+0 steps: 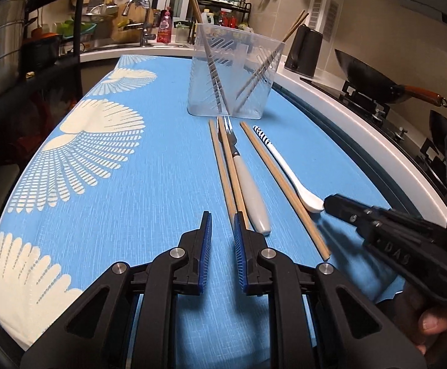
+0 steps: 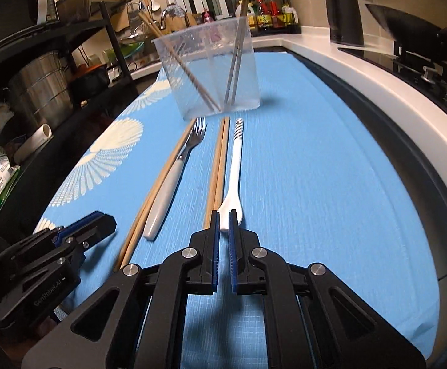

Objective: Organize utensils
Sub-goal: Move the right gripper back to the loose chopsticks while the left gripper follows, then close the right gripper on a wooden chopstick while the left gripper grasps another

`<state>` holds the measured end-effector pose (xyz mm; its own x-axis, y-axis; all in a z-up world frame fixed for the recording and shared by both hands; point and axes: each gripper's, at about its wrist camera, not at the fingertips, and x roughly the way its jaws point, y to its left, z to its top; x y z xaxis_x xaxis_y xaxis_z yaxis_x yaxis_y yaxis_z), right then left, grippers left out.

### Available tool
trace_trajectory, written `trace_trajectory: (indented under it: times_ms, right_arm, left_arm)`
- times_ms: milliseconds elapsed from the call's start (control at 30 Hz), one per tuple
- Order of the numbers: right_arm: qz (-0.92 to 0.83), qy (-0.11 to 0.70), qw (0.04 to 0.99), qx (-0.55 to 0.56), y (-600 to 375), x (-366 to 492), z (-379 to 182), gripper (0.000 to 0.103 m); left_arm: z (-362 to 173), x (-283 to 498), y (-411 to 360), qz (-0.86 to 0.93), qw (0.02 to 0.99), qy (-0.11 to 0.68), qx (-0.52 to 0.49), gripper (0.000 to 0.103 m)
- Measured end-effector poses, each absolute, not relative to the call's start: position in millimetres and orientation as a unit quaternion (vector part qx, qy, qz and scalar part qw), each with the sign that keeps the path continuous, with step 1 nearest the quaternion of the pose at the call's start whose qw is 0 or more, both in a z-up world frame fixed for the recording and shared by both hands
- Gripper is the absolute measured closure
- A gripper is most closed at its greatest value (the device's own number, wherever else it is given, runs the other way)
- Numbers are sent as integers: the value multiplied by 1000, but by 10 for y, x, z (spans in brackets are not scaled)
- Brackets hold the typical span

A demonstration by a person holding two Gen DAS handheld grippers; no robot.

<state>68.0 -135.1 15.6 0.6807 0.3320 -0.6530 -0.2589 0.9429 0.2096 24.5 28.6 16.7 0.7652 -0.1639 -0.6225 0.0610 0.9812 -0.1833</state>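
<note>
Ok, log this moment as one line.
right gripper: closing around white spoon bowl end | left gripper: open, empty | clear container: holds chopsticks

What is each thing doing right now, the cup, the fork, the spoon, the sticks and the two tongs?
Cup: upright, holding chopsticks.
Fork: lying flat on the cloth.
Spoon: lying flat, bowl end between the right tongs.
Loose chopsticks: lying flat beside the spoon.
Right tongs: nearly closed around the spoon's bowl; firm grip unclear.
Left tongs: open, holding nothing.
</note>
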Motion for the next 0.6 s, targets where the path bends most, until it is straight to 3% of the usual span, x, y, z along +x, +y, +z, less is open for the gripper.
trace_trajectory:
  times_ms: [600]
  right_arm:
    - [160,376,912,11,-1173,633,-2,96]
  left_arm:
    - [-23,302,116,-70,925,371,-50,88]
